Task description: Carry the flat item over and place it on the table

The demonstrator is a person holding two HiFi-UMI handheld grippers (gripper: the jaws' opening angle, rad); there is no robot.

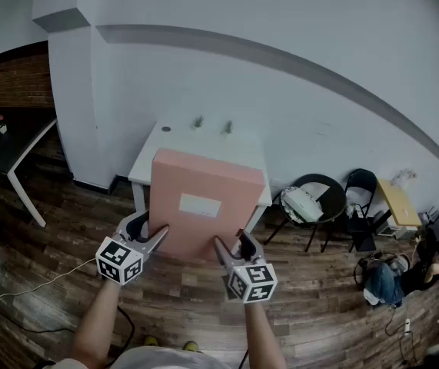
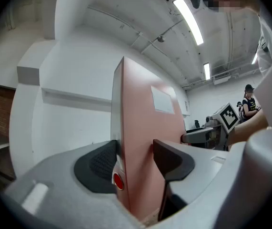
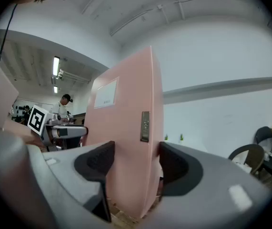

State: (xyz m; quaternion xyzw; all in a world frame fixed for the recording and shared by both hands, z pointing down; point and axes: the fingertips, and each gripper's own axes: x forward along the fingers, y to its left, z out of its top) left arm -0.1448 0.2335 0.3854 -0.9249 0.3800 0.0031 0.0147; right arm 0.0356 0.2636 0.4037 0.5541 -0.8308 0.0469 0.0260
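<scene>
One pink box (image 1: 204,179), two grippers (image 1: 148,231) (image 1: 231,246)

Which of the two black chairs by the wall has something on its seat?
The rounded chair nearer the table, holding a white bundle; the folding chair shows nothing.

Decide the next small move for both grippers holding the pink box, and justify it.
Probably carry the pink box forward toward the white table: the left gripper and right gripper both clamp its near edge, and the table stands ahead, beyond it.
</scene>
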